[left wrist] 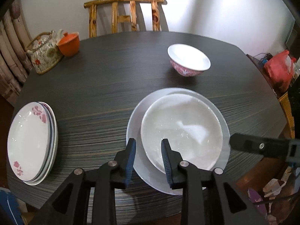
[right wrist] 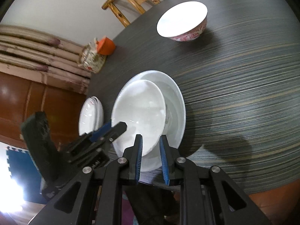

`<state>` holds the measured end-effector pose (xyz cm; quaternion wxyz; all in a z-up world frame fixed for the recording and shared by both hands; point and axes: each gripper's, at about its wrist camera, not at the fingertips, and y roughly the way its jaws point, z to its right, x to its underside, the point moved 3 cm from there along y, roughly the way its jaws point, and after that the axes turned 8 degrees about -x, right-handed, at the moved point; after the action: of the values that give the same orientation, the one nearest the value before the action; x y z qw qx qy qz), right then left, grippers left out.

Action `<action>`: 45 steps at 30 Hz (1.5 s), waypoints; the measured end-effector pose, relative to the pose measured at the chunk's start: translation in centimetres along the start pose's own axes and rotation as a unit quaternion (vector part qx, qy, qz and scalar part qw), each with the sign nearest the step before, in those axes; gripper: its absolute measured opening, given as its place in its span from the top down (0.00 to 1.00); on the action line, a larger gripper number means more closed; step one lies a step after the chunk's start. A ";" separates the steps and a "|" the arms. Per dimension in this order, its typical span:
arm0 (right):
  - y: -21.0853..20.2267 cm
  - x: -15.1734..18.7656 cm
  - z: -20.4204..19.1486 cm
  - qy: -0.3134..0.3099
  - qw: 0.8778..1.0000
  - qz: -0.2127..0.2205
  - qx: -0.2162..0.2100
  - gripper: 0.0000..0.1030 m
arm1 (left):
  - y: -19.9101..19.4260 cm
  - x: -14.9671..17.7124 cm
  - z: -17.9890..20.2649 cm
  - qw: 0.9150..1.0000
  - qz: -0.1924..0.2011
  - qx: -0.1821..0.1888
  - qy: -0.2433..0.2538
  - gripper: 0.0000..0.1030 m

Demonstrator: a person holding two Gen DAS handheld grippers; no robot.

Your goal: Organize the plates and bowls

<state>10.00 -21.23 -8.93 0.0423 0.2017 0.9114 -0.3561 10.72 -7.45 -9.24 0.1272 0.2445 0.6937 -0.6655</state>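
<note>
Bowl (left wrist: 181,129) tilted inside plate (left wrist: 135,131) near the tabletop's (left wrist: 112,75) near edge. Left tongs (left wrist: 148,140) parted astride the bowl's rim, gap showing at the outer pad. Right tongs (right wrist: 150,136) closed on the opposite rim. Only in the right view: the bowl's foot lifted off the plate. Only in the left view: full plate stack (left wrist: 31,140) at the left edge; in the right view half hidden behind the left tongs. Pink bowl (left wrist: 188,61) alone toward the far edge. In the left view, just one finger of the right tongs visible.
</note>
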 end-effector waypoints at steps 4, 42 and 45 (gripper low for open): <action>-1.9 0.1 -0.6 -0.018 0.999 0.037 -0.009 0.79 | -0.9 -0.1 -0.2 1.000 0.015 -0.010 0.001 0.73; -5.3 -0.1 5.4 0.023 0.995 0.093 -0.002 0.47 | -1.9 -4.3 4.3 0.990 0.054 -0.089 0.092 0.72; -5.5 -0.5 5.9 0.029 0.995 0.096 -0.003 0.46 | -1.5 -5.2 4.6 0.990 0.054 -0.091 0.097 0.72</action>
<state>7.85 -28.99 -9.77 0.0501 0.2984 0.8896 -0.3421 13.67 -12.81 -5.74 0.1169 0.3317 0.7465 -0.5649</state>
